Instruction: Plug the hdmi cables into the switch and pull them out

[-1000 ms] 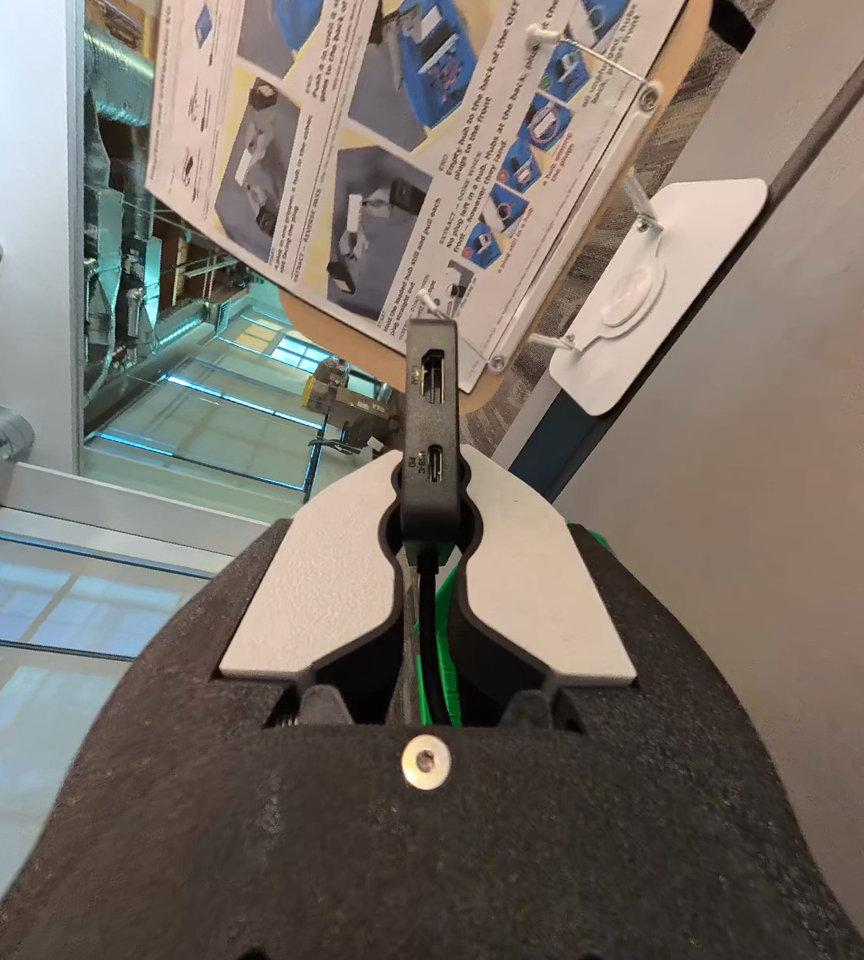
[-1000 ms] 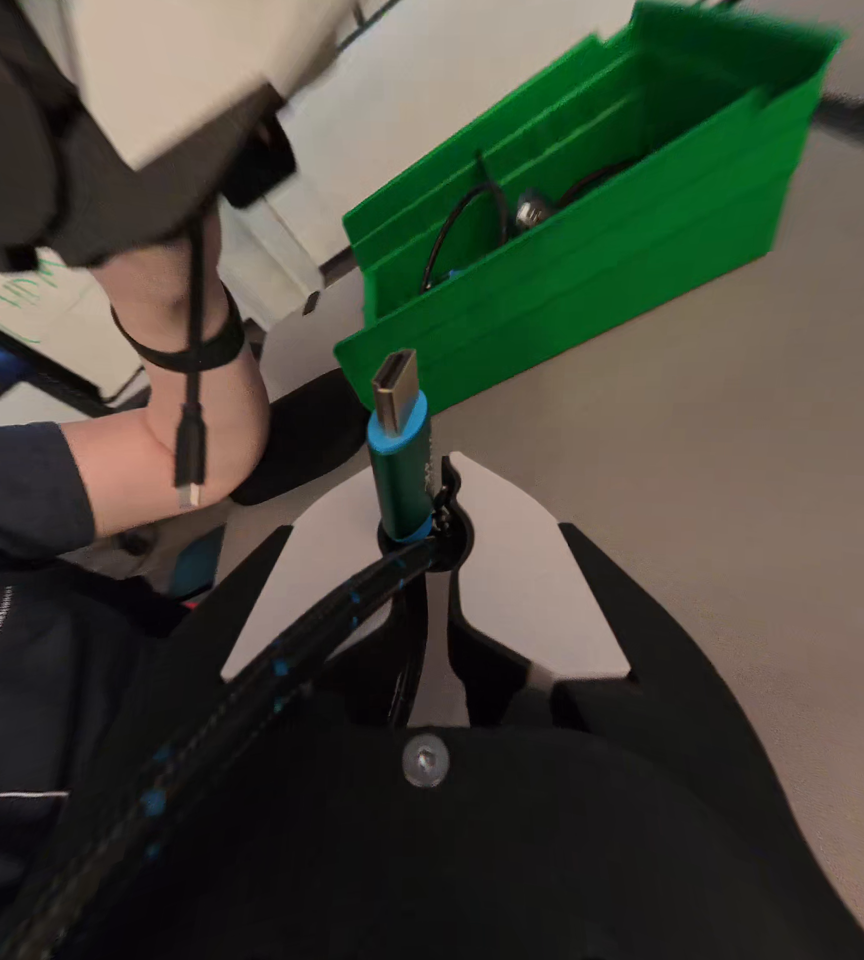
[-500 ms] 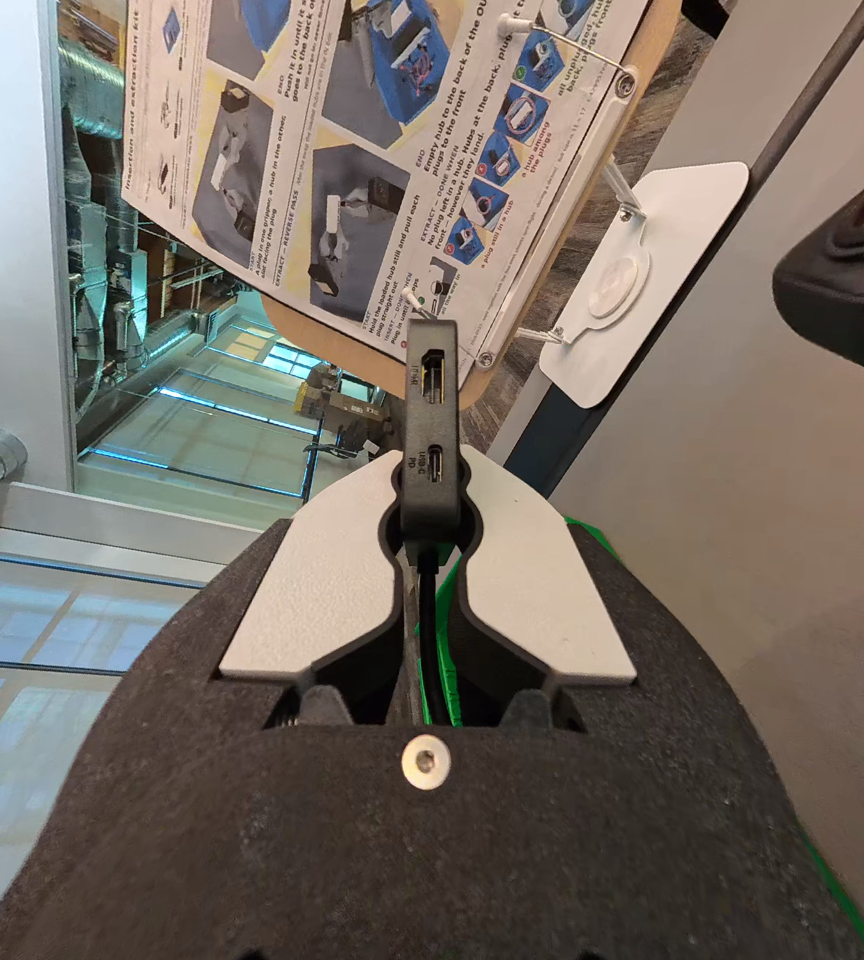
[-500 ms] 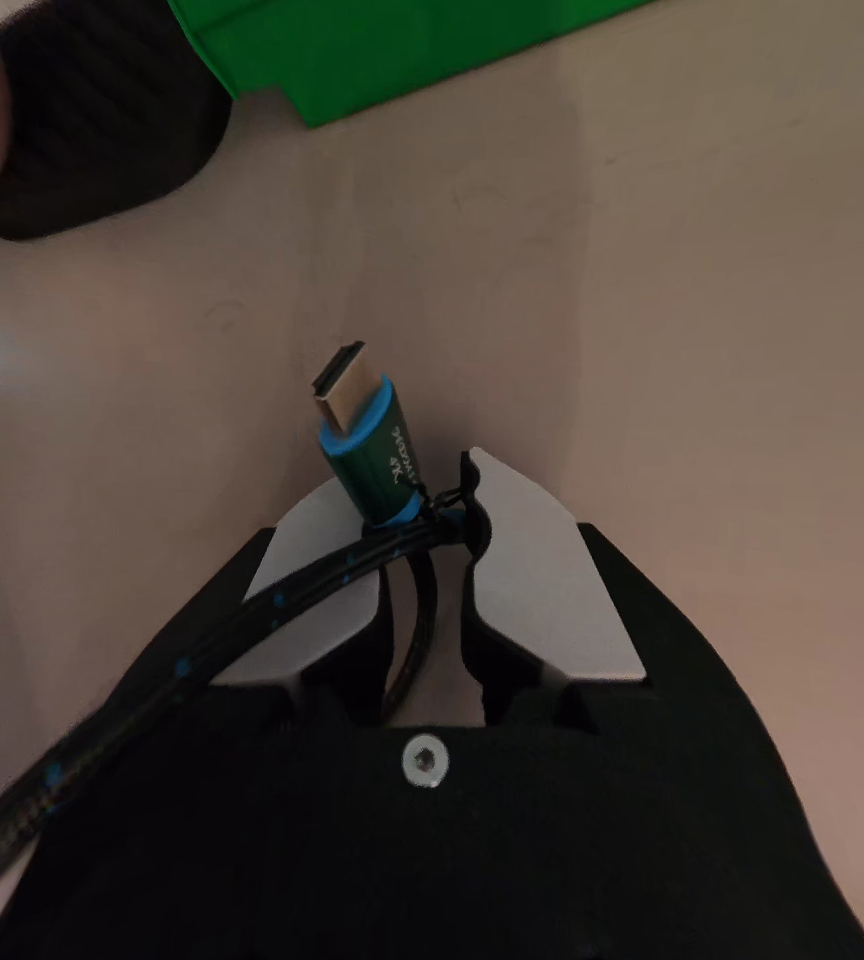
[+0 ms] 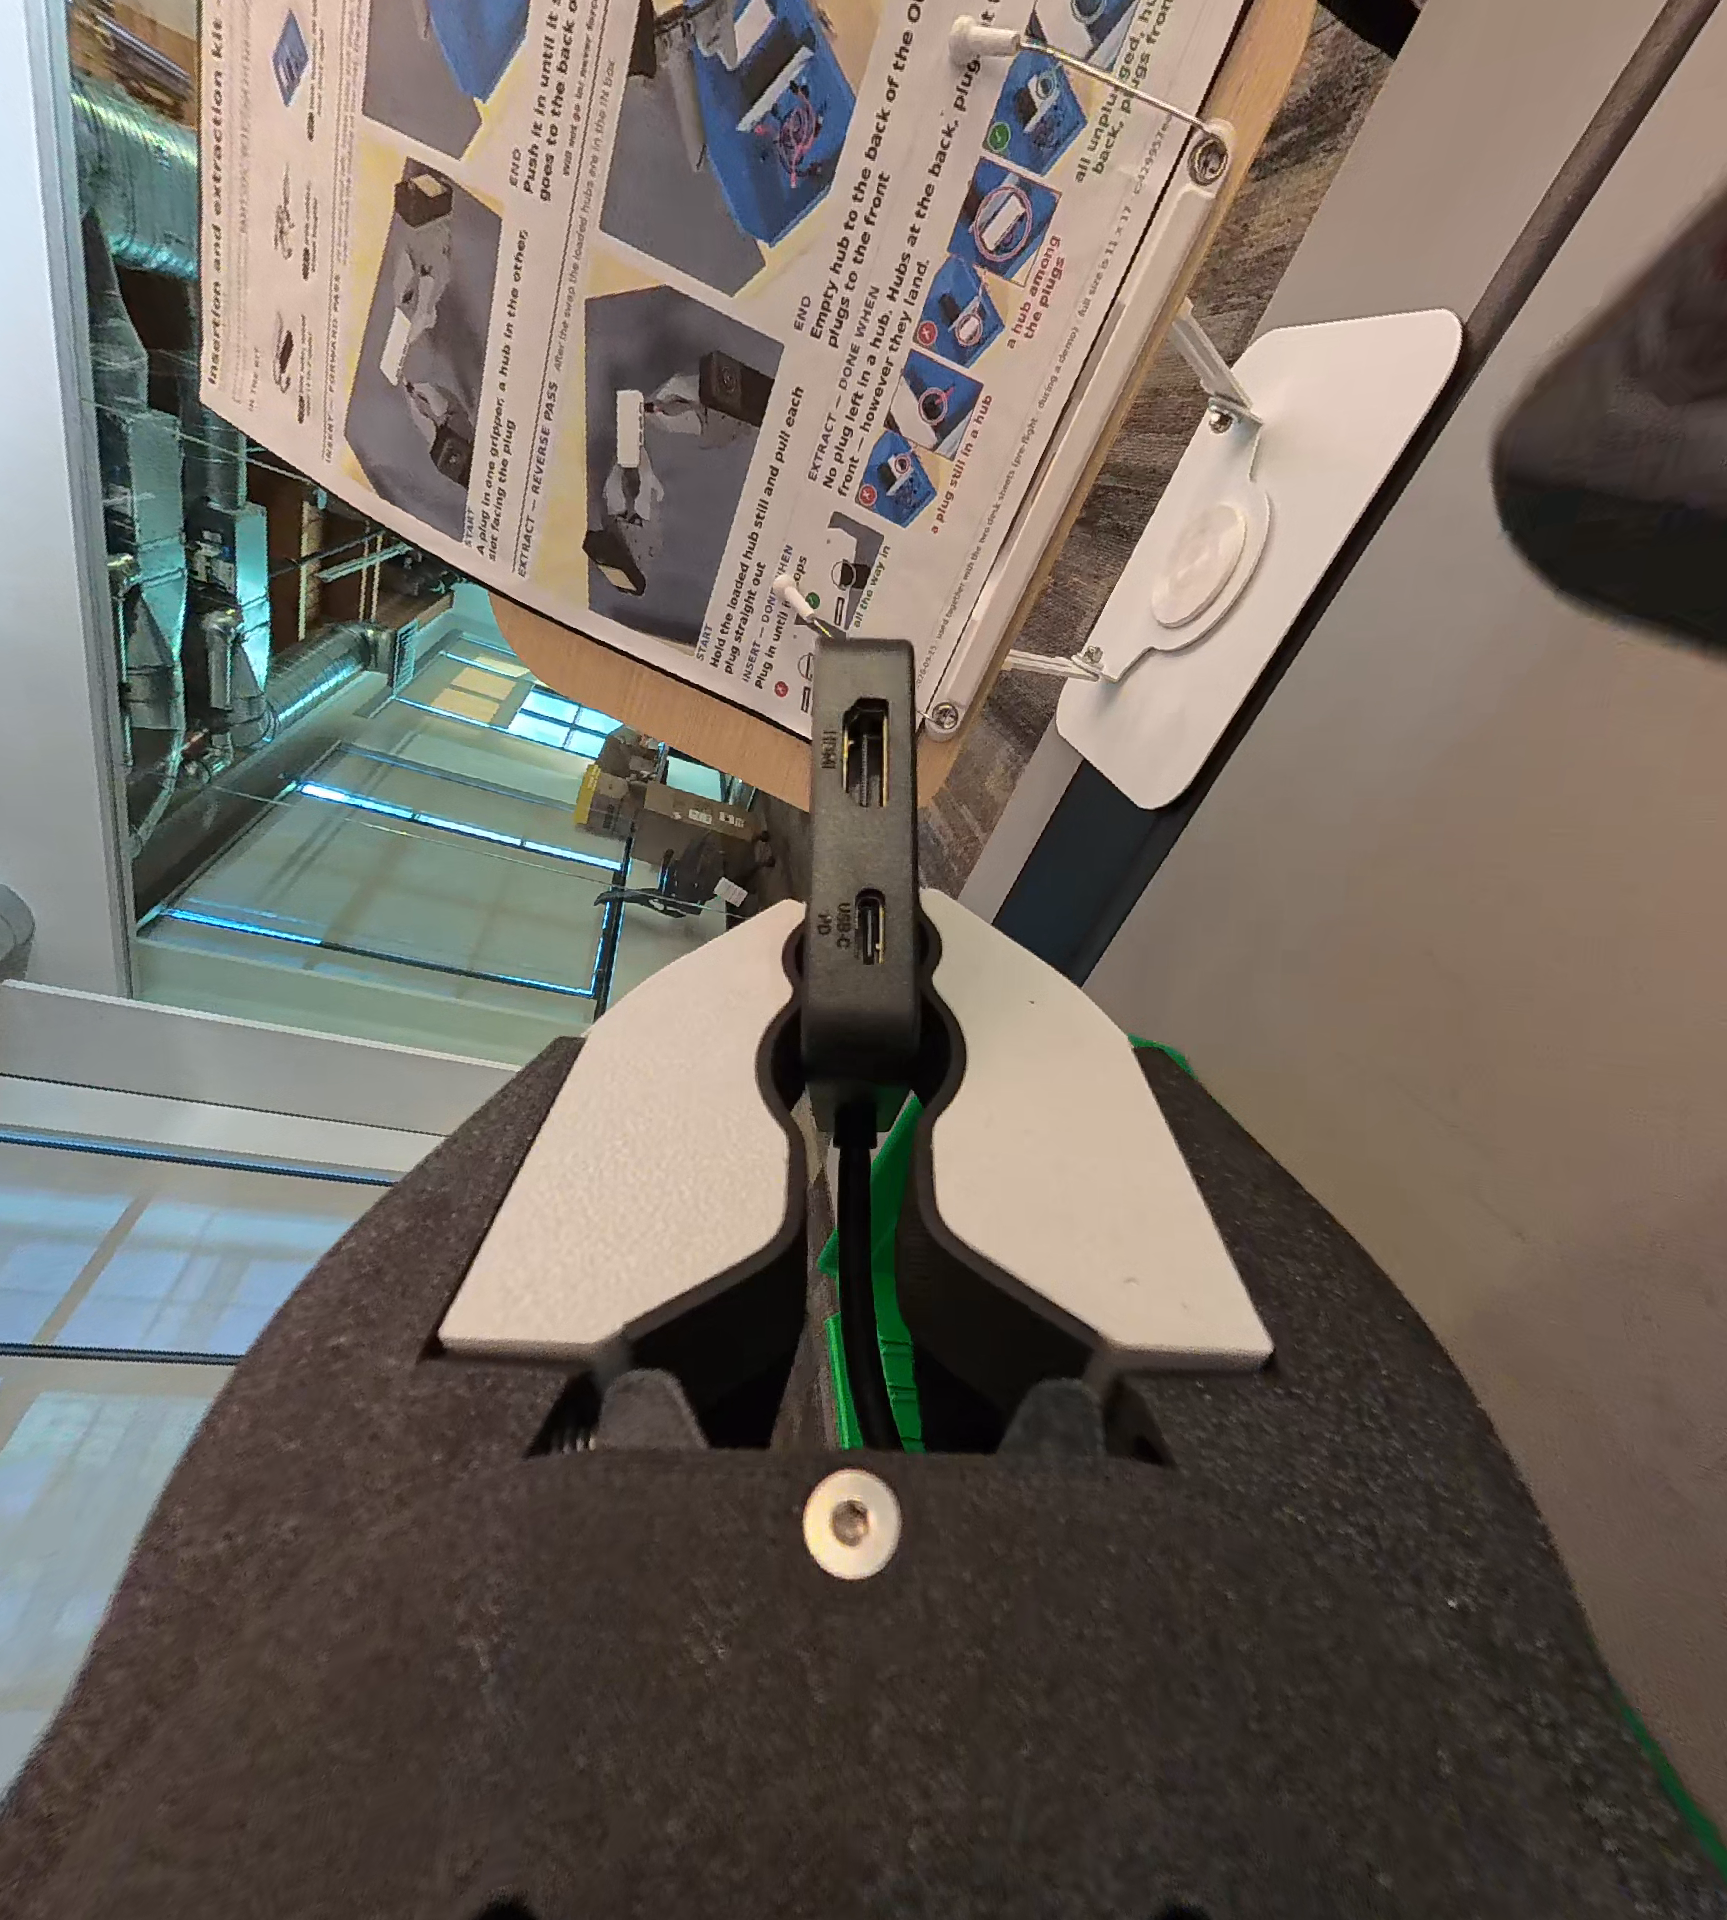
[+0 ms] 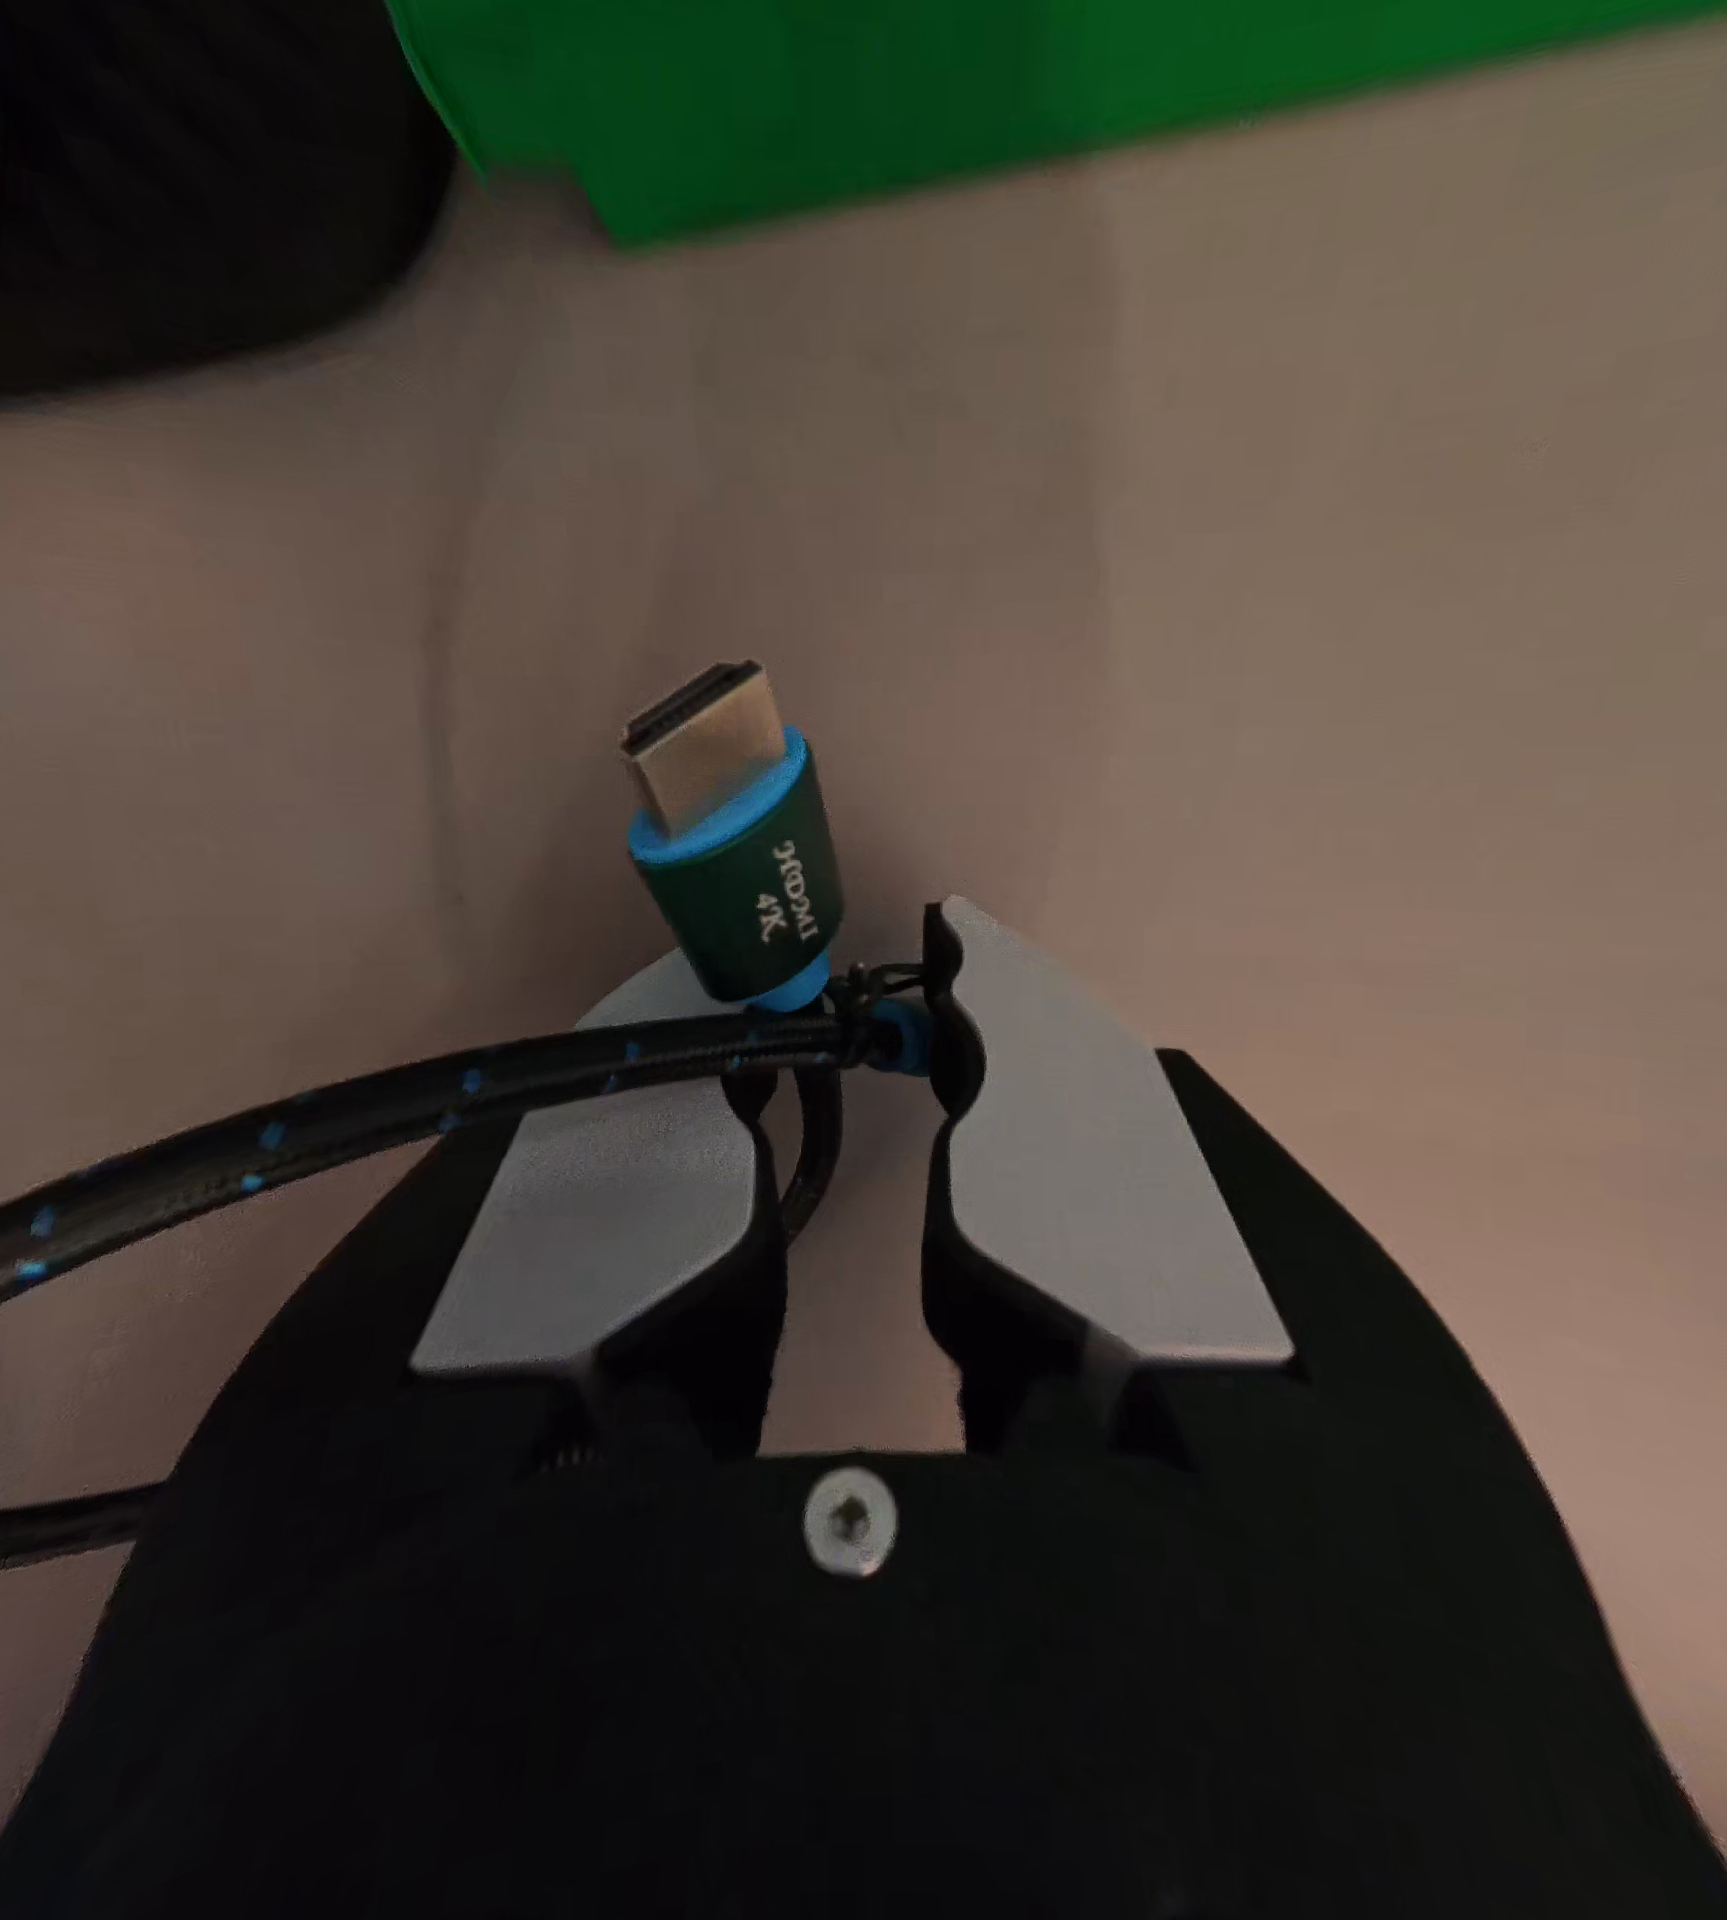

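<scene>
Left tongs (image 5: 861,966) clenched round upright switch (image 5: 863,831), right tongs (image 6: 854,997) pinching HDMI cable (image 6: 734,883) – plug tilted left

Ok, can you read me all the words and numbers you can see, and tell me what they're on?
I won't read writing out, but here is where it stands.
Poster on the wooden board: printed headings and lines between pictures.
Switch: small white labels beside its two ports.
HDMI plug: pale lettering on its dark green shell.
Nothing else bears writing.
</scene>
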The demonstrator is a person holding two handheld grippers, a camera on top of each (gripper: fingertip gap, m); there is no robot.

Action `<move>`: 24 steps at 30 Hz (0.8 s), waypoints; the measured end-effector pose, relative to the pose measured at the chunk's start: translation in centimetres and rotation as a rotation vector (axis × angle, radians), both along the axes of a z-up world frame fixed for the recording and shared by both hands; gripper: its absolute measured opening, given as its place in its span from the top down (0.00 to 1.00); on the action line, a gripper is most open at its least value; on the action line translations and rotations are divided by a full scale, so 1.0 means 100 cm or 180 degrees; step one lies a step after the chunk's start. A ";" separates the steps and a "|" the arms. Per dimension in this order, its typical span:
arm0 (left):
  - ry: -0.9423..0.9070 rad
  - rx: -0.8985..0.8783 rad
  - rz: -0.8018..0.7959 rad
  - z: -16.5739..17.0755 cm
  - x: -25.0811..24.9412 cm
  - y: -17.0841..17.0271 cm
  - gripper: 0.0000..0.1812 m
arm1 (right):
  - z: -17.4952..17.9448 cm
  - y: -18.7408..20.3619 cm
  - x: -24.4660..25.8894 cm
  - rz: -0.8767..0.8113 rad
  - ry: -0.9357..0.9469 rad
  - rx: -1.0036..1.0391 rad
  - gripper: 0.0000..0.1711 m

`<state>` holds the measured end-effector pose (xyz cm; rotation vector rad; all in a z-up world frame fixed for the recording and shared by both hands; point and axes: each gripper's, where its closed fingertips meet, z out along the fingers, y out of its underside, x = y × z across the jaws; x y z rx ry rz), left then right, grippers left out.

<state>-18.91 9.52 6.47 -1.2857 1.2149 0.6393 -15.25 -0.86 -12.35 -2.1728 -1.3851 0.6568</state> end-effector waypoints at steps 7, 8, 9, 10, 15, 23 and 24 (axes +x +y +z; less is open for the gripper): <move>-0.0066 -0.0001 0.0049 0.006 -0.008 0.003 0.92 | 0.015 -0.006 -0.040 0.0098 0.1414 -0.0673 0.84; -0.0068 -0.0005 0.0052 0.006 -0.009 0.003 0.92 | 0.002 -0.006 -0.037 0.0103 0.1200 -0.0668 0.84; -0.0066 -0.0003 0.0050 0.006 -0.009 0.003 0.92 | -0.008 -0.006 -0.034 0.0142 0.1011 -0.0610 0.84; -0.0062 0.0000 0.0045 0.006 -0.009 0.003 0.92 | -0.014 -0.007 -0.031 0.0188 0.0892 -0.0558 0.84; -0.0026 -0.0017 0.0028 0.003 -0.006 0.003 0.92 | -0.021 -0.004 -0.019 0.0179 0.0685 -0.0493 0.80; -0.0030 -0.0018 0.0012 0.003 -0.005 0.002 0.92 | -0.027 -0.013 -0.006 0.0233 0.0172 -0.0498 0.82; -0.0026 -0.0019 0.0010 0.003 -0.005 0.002 0.92 | -0.028 -0.014 -0.006 0.0259 0.0148 -0.0497 0.83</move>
